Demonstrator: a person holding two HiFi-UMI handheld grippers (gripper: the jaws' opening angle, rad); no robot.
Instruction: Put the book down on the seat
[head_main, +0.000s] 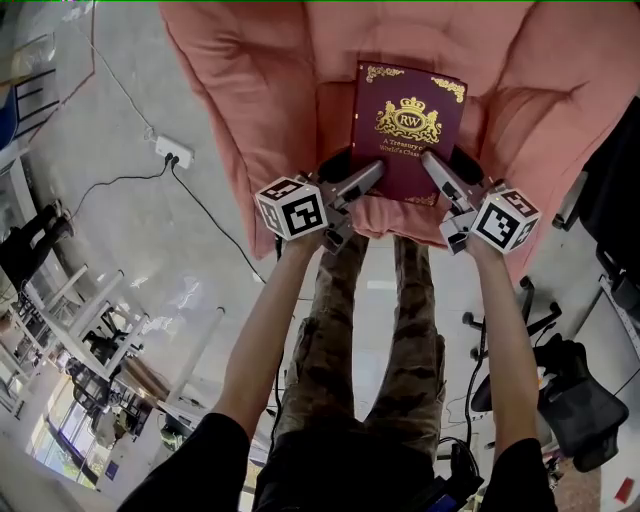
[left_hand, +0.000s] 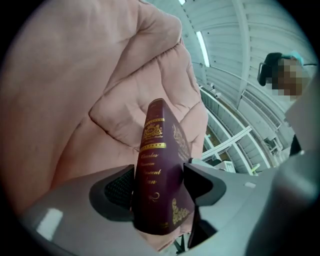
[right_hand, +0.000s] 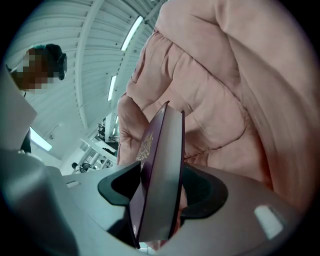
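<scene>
A dark red hardback book (head_main: 405, 130) with a gold crest lies cover-up on the seat of a pink padded chair (head_main: 250, 90). My left gripper (head_main: 360, 193) reaches its near left corner, my right gripper (head_main: 437, 177) its near right corner. In the left gripper view the book's spine (left_hand: 156, 165) stands between the jaws, which sit wide and barely clear of it, with the pink cushion (left_hand: 75, 100) behind. In the right gripper view the book's page edge (right_hand: 162, 170) is pinched between the two pads, with the cushion (right_hand: 240, 100) to the right.
The person's legs in camouflage trousers (head_main: 370, 340) stand right in front of the seat. A white power strip (head_main: 173, 151) with a black cable lies on the floor to the left. A black office chair (head_main: 570, 400) stands at the right, desks at the lower left.
</scene>
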